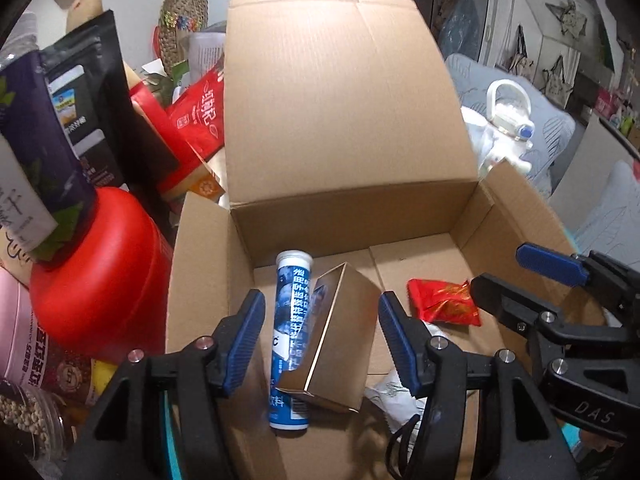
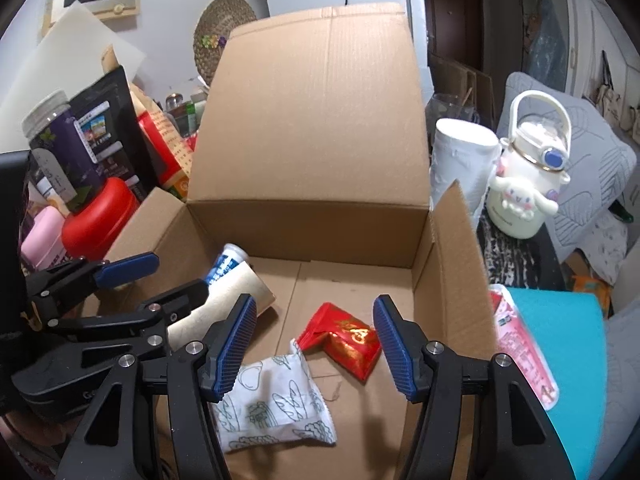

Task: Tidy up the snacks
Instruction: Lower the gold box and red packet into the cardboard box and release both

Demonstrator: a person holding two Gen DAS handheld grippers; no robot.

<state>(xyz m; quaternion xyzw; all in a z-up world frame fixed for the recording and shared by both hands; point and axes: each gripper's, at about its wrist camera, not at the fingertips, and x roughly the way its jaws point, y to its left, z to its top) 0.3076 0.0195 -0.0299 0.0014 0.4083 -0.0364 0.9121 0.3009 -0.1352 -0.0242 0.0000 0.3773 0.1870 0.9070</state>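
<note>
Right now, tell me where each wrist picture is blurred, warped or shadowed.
Left wrist view: fisheye bends the cardboard box flap and the frame corners go black; the gold box looks slightly soft. Right wrist view: same bowing at the edges; a soft shadow falls on the box floor beside the white packet.

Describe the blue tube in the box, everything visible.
The blue tube is a slim cylinder with a white cap, its blue label printed with white characters and a barcode near the base. It lies flat on the box floor by the left wall, cap toward the far wall. A gold carton rests against it, covering part of its side.
</note>
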